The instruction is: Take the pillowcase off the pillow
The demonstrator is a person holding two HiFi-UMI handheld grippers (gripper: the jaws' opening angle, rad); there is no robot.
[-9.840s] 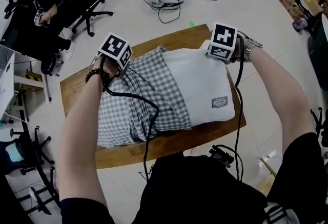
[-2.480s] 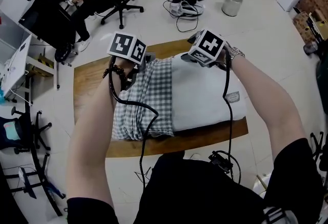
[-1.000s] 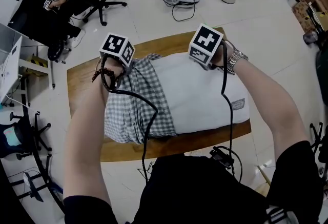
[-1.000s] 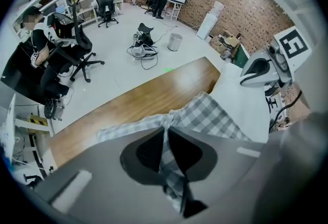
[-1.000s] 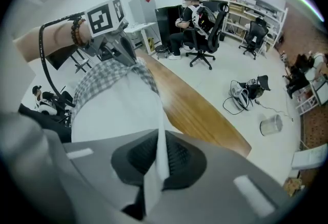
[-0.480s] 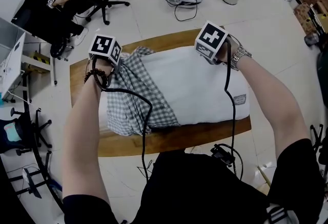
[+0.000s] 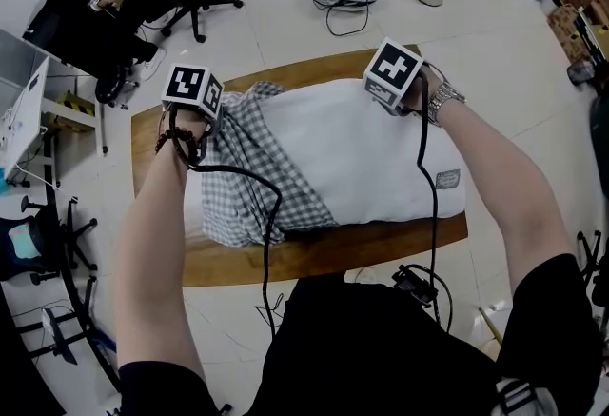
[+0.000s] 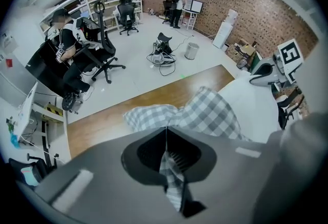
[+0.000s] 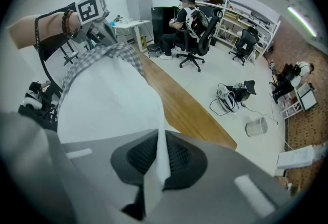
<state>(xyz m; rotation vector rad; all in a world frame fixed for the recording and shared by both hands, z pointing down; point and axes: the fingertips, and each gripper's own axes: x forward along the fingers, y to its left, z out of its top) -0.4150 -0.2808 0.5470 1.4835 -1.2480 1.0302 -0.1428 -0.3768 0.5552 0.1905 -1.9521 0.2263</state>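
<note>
If I pull too hard, the narrow pleat of pillowcase (image 8: 205, 113) pinched in my left gripper (image 8: 166, 136) may slip from its closed jaws. Should the case bunch around the pillow (image 7: 362, 152), the whole pillow may drag across the table (image 7: 314, 257) instead of coming free. My right gripper (image 9: 159, 138), clamped on a small ridge of white pillow cloth, could lose that bite too. The checked case spreads from my left jaws toward the right and covers only the pillow's left end. The bare pillow runs on to my right jaws, which hold its far edge.
</note>
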